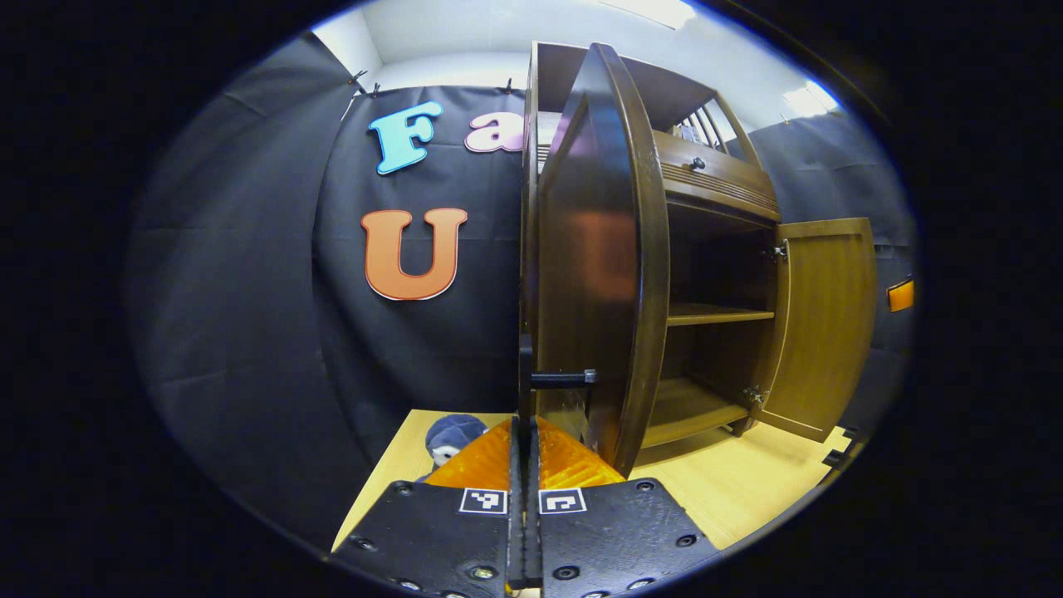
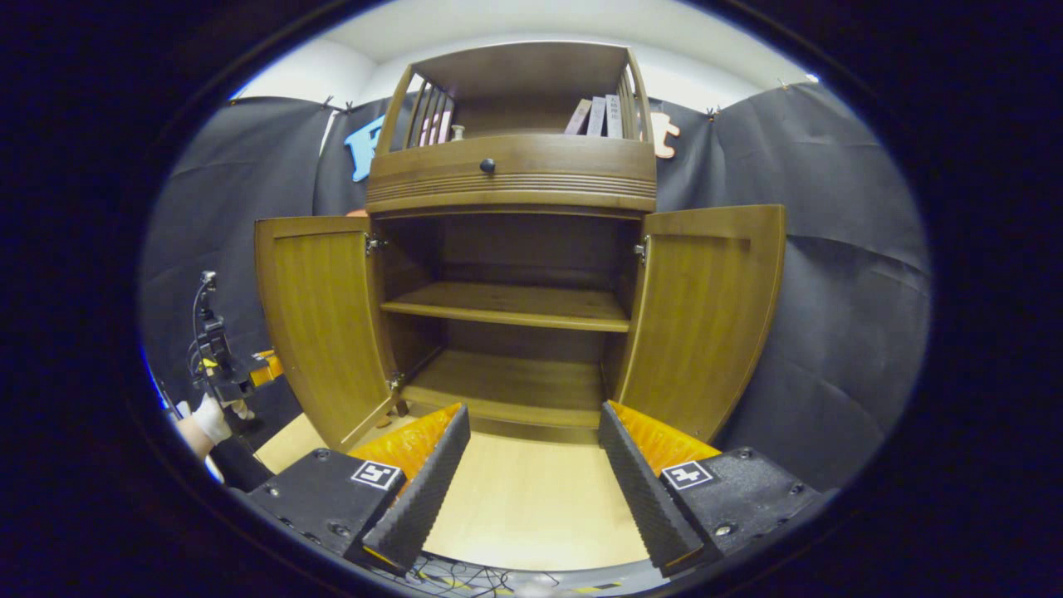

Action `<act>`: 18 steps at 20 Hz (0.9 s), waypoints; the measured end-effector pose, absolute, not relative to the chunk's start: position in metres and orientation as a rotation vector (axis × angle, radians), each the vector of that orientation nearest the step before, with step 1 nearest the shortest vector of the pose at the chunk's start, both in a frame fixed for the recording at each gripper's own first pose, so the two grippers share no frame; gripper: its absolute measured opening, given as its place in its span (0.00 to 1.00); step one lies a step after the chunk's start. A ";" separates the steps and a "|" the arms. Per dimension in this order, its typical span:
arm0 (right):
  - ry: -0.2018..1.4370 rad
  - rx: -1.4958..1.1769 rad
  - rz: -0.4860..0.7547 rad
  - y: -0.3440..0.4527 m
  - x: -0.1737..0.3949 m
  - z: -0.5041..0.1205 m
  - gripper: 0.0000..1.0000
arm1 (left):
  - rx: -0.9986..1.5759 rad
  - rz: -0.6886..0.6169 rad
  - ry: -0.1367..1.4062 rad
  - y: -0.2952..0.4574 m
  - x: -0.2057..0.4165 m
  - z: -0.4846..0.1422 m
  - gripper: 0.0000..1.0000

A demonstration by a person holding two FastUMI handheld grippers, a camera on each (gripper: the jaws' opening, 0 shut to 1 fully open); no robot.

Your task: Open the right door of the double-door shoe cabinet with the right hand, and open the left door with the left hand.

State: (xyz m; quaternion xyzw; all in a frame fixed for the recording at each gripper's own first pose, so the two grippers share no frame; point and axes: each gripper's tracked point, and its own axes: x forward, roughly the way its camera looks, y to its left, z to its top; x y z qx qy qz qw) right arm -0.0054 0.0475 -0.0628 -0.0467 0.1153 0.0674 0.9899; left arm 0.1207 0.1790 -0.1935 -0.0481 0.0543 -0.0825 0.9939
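Note:
The brown wooden shoe cabinet (image 2: 511, 178) stands with both doors swung wide, left door (image 2: 320, 316) and right door (image 2: 706, 316), baring two bare shelves (image 2: 507, 306). My right gripper (image 2: 531, 432) is open in front of the cabinet, touching nothing. In the left gripper view the left door (image 1: 602, 274) is seen edge-on, with its dark handle (image 1: 565, 378) sticking out. My left gripper (image 1: 524, 428) is shut on that handle's thin vertical bar. The right door (image 1: 822, 324) shows beyond. A gloved hand (image 2: 212, 419) holds the left gripper (image 2: 222, 365) behind the left door.
A drawer with a round knob (image 2: 487, 166) sits above the doors, and books (image 2: 594, 116) stand on the top shelf. A small stuffed toy (image 1: 453, 436) lies on the light wooden floor (image 2: 531, 498) beside the left door. Cables run along the near floor edge.

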 end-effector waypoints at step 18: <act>0.216 -0.095 0.148 0.048 -0.006 -0.059 0.99 | -0.098 -0.199 0.132 0.225 0.103 -0.198 0.62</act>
